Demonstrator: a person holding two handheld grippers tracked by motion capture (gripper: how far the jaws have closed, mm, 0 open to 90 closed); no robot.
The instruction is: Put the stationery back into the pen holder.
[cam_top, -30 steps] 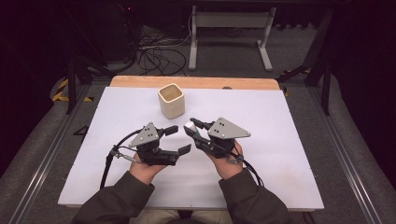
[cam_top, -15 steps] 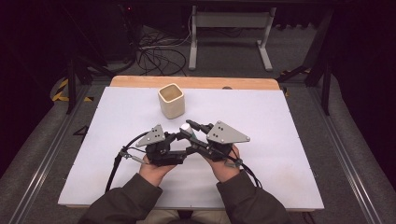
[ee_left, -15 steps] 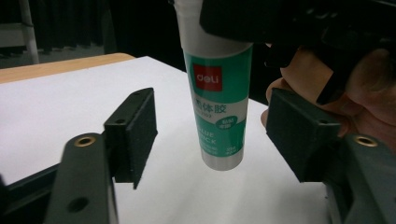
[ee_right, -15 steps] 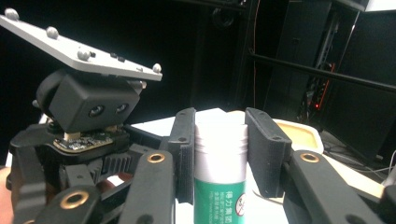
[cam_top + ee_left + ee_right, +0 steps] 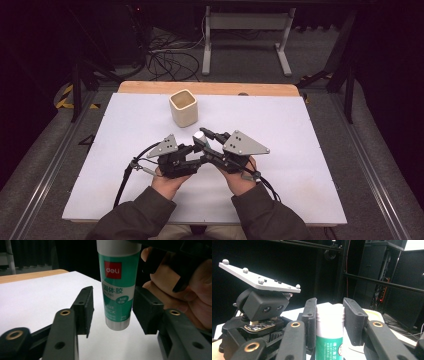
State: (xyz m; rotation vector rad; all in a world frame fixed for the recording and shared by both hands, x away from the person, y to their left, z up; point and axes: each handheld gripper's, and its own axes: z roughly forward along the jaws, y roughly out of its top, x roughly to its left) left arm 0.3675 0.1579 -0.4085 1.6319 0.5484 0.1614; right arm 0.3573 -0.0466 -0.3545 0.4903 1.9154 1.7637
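table (image 5: 125,150): white top, wooden far edge, dark room with cables behind | count: one glue stick (image 5: 117,285), one cream cup (image 5: 183,107), two claws | right claw (image 5: 329,315) clamps the glue stick, held above table | left claw (image 5: 112,312) spread around its lower end, apart

Glue stick (image 5: 117,287): top cut off by the left gripper view's upper edge; lower label print blurred. In the right gripper view its base (image 5: 329,350) runs off the bottom edge
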